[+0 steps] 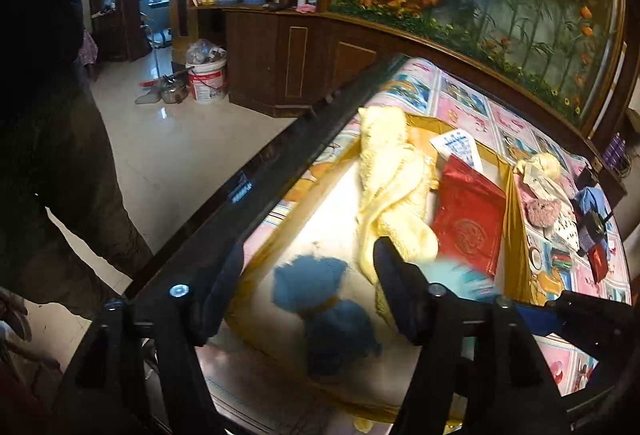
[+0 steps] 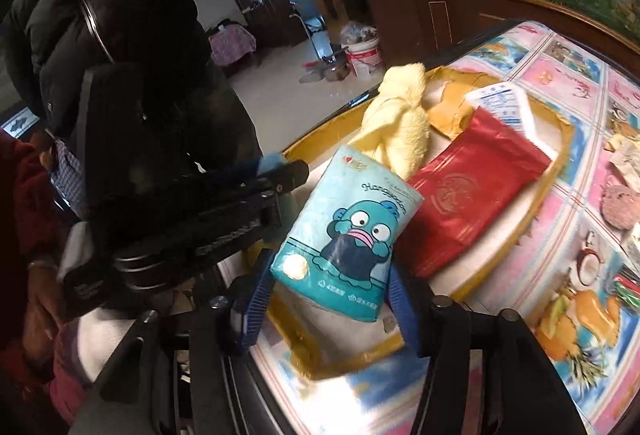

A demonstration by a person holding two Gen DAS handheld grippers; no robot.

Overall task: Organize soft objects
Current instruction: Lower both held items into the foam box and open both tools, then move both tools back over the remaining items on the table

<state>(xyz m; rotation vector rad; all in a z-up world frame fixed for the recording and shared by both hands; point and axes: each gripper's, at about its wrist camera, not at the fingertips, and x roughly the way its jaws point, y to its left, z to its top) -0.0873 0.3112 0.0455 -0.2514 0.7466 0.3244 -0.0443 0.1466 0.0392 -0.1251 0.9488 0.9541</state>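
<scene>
- Left gripper (image 1: 308,299): jaws apart, nothing pinched; blue knitted piece (image 1: 326,311) lying between and below the fingers on the pale floor of the gold-rimmed tray (image 1: 516,219), apparently loose, no pad pressing on it.
- Risk here: dragging the blue knit back out on withdrawal, should a finger snag the loose yarn.
- Further right in the tray: cream knitted garment (image 1: 394,195) heaped from the far rim toward the middle, touching the red foil pouch (image 1: 470,223) beside it; white printed packet (image 1: 460,149) at the far side.
- Risk: cream knit slumping over the rim at the far end, where part of it already stands above the edge.
- Right gripper (image 2: 324,295): blue pads partly apart with the teal cartoon tissue pack (image 2: 348,231) standing tilted between them over the near part of the tray; whether the pads press on it or have let go, cannot tell.
- Risk: pack toppling onto the red pouch or off the near rim onto the worktop (image 2: 580,107) if freed at this tilt; also a knock against the left gripper, close on its left.
- Far right on the worktop, outside the tray: a pinkish knitted item (image 1: 540,213) among other small things, likely not yet sorted.
</scene>
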